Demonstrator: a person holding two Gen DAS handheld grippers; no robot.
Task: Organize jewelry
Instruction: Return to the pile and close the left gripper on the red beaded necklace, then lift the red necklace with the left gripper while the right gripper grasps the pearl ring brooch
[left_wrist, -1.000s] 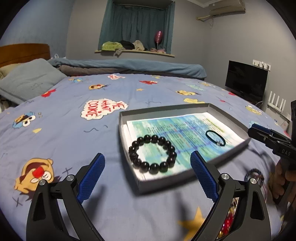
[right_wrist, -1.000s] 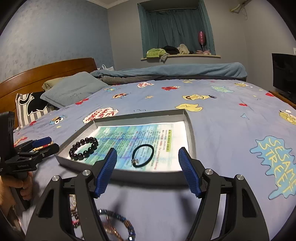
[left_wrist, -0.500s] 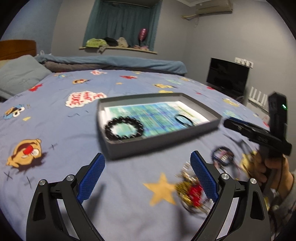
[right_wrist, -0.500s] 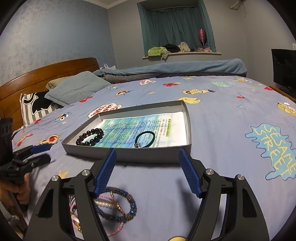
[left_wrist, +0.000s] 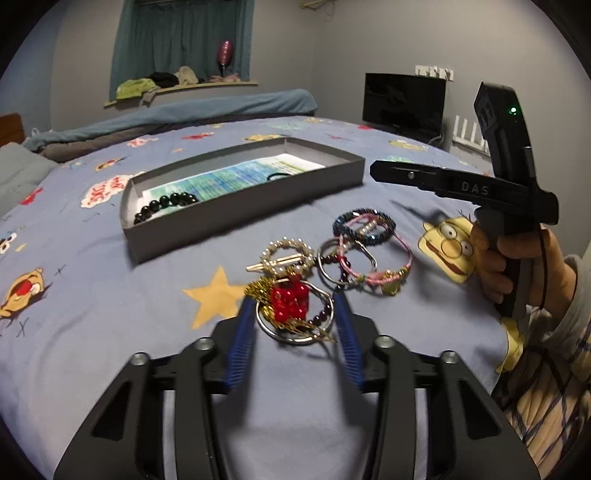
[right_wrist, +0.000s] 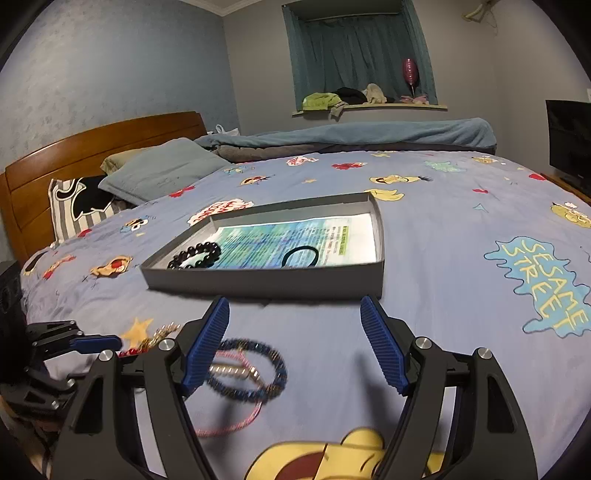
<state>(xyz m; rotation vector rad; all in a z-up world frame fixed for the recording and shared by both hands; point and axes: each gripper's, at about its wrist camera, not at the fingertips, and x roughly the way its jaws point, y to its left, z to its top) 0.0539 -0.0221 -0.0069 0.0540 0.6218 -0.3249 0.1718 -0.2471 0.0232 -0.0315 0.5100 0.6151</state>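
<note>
I have the left gripper (left_wrist: 295, 314) down on the bedspread (left_wrist: 110, 314) over the nearest piece of the loose pile, a silver ring carrying a red bead cluster (left_wrist: 290, 304) with gold trim. Its jaws have just been closing, and the piece sits between the blue pads (left_wrist: 243, 332); the pads flank the ring closely, but I cannot confirm from the left wrist view that they press on it, so I record the grip as not yet made. The right gripper (right_wrist: 295, 332) hangs spread wide and empty just above a dark blue beaded bracelet (right_wrist: 255, 369) and a pink cord bracelet (right_wrist: 236, 421), touching neither. The grey tray (right_wrist: 266, 284) lies beyond the pile on the bed, lined with a printed sheet; it already holds a black bead bracelet (right_wrist: 194, 254) at its left end and a black hair tie (right_wrist: 301, 256) further right. Remaining outside the tray, just beyond the red piece, are a pearl ring with a gold clip (left_wrist: 280, 258) and the tangled bracelets. My judgement: the step in hand is the pick of the red cluster, with most of the sorting still ahead. The next move calls for finishing the squeeze on the ring, lifting clear without dragging the pearl piece that lies against it, then carrying over the near wall of the tray to a bare part of the sheet.
</note>
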